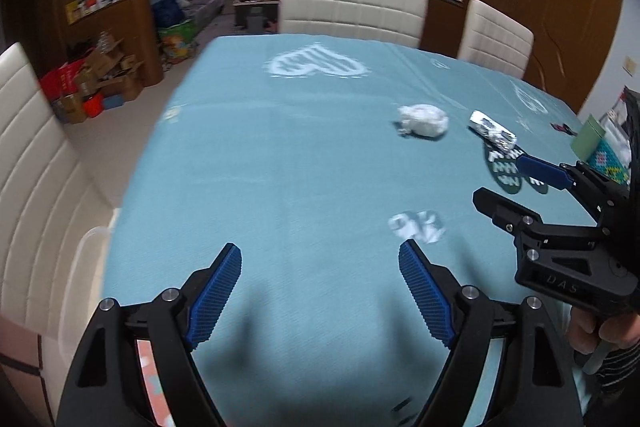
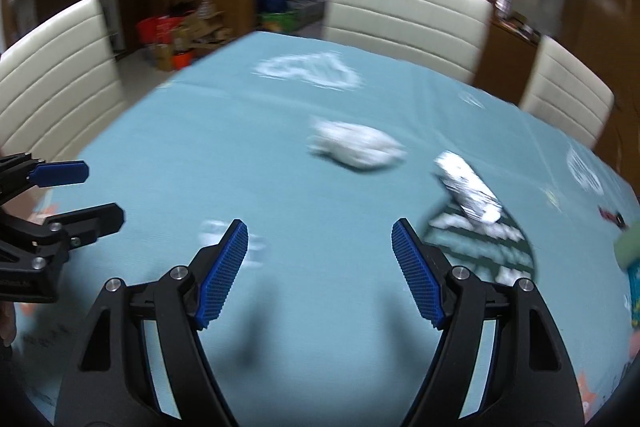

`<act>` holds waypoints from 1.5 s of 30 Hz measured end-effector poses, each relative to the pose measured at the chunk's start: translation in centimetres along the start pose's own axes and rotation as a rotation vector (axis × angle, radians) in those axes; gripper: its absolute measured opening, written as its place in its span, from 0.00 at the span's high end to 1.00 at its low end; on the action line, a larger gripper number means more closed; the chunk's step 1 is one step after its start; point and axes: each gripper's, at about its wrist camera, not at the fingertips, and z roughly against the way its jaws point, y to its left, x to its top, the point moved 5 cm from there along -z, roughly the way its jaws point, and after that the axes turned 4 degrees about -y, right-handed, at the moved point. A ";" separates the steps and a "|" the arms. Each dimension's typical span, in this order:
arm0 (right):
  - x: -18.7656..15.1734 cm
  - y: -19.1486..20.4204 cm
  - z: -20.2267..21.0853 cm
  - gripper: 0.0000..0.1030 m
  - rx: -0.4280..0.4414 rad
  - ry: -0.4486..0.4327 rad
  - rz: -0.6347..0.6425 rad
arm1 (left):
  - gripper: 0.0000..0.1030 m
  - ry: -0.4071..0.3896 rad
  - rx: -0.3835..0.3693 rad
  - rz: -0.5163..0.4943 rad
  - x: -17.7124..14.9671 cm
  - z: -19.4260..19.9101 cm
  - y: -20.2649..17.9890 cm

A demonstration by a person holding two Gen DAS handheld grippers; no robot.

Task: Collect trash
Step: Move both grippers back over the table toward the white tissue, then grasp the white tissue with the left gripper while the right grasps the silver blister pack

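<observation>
Three bits of trash lie on the blue tablecloth. A crumpled white tissue ball sits mid-table; it also shows in the right wrist view. A silver foil wrapper lies right of it, also visible in the right wrist view. A small crumpled clear scrap lies nearer, blurred in the right wrist view. My left gripper is open and empty above the near cloth. My right gripper is open and empty; it shows at the right of the left wrist view.
Cream chairs stand at the far side, far right and left. A green box sits at the table's right edge. Cardboard clutter lies on the floor at left.
</observation>
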 end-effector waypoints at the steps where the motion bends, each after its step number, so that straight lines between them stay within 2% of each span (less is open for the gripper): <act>1: -0.3 -1.3 -0.2 0.28 -0.012 0.006 -0.013 | 0.23 0.005 -0.007 -0.014 0.4 -0.7 -1.0; 5: -0.9 -6.6 -1.7 0.28 -0.066 0.030 -0.049 | 0.23 0.016 -0.034 -0.077 2.0 -3.5 -4.5; 11: -0.3 -11.3 -4.3 0.28 -0.108 0.049 -0.061 | 0.23 0.031 -0.114 -0.157 4.8 -8.5 -8.9; 16: 0.4 -13.1 -6.2 0.28 -0.099 0.056 -0.056 | 0.23 0.059 -0.123 -0.218 7.2 -12.6 -10.9; 22: 1.1 -13.8 -8.5 0.30 -0.077 0.070 -0.065 | 0.23 0.071 -0.124 -0.248 9.7 -15.5 -11.5; 24: 1.2 -13.8 -9.1 0.41 -0.067 0.080 -0.072 | 0.23 0.075 -0.130 -0.243 10.4 -16.3 -11.5; 26: 1.2 -13.7 -9.5 0.45 -0.057 0.093 -0.075 | 0.23 0.078 -0.139 -0.229 10.8 -16.8 -11.5; 27: 1.2 -13.6 -9.6 0.52 -0.051 0.097 -0.080 | 0.23 0.078 -0.136 -0.225 11.0 -17.0 -11.4; 30: 1.3 -13.5 -9.6 0.59 -0.052 0.092 -0.084 | 0.23 0.070 -0.118 -0.229 11.1 -17.4 -11.3; 32: 1.2 -13.3 -9.4 0.64 -0.060 0.085 -0.074 | 0.29 0.075 -0.106 -0.234 10.8 -17.5 -11.2; 34: 1.2 -12.8 -9.2 0.64 -0.072 0.082 -0.050 | 0.56 0.060 -0.086 -0.256 10.7 -17.1 -11.3; 37: 1.1 -12.0 -8.7 0.65 -0.079 0.076 -0.027 | 0.72 0.071 -0.079 -0.264 10.4 -16.5 -11.2; 45: 1.0 -9.3 -7.1 0.65 -0.038 0.071 -0.017 | 0.76 0.068 -0.031 -0.300 8.1 -13.3 -10.5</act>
